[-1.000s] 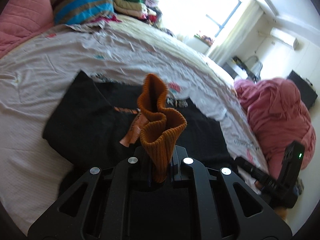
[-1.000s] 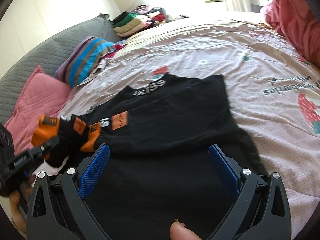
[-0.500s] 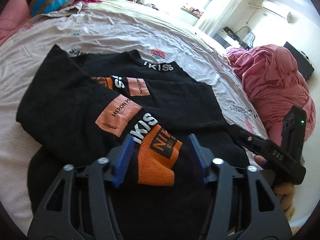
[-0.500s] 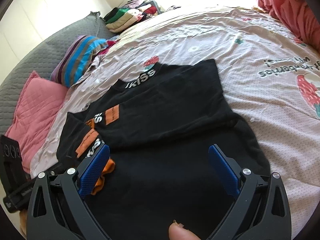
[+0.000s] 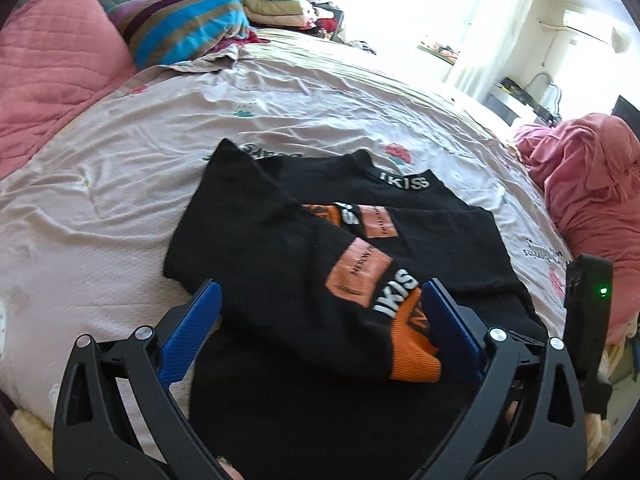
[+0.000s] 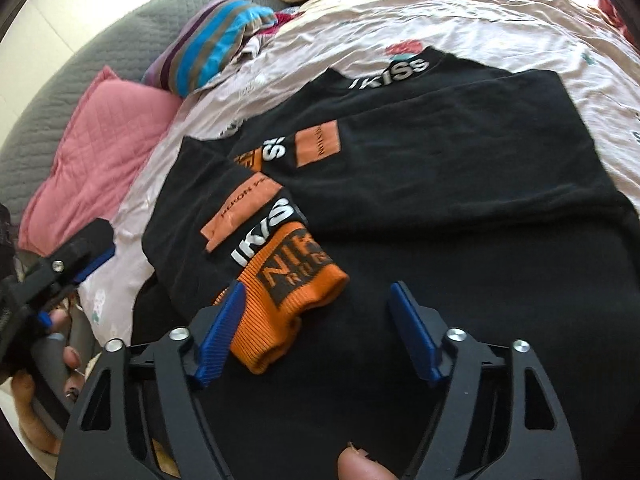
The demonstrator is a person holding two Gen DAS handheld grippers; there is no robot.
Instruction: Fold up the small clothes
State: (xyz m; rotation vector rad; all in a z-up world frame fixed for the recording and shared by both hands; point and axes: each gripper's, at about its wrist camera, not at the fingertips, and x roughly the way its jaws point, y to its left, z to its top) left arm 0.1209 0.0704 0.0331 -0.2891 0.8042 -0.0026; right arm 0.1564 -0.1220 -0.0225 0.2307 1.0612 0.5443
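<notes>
A black sweatshirt (image 5: 360,216) with orange patches and white lettering lies flat on the bed, both sleeves folded across its front; it also shows in the right wrist view (image 6: 440,168). The left sleeve's orange ribbed cuff (image 5: 414,354) lies loose on the body, also visible in the right wrist view (image 6: 288,292). My left gripper (image 5: 320,320) is open and empty, hovering over that sleeve. My right gripper (image 6: 316,332) is open and empty, just right of the cuff. The left gripper appears at the left edge of the right wrist view (image 6: 68,268).
The pale printed bedsheet (image 5: 120,160) spreads around the sweatshirt. A pink pillow (image 5: 52,64), a striped pillow (image 5: 184,24) and a stack of folded clothes (image 5: 276,4) lie at the headboard. A bundled pink blanket (image 5: 592,184) sits at the right.
My left gripper laid the orange-cuffed sleeve across the sweatshirt, opened, let it go and drew back. My right gripper moved in closer to the cuff.
</notes>
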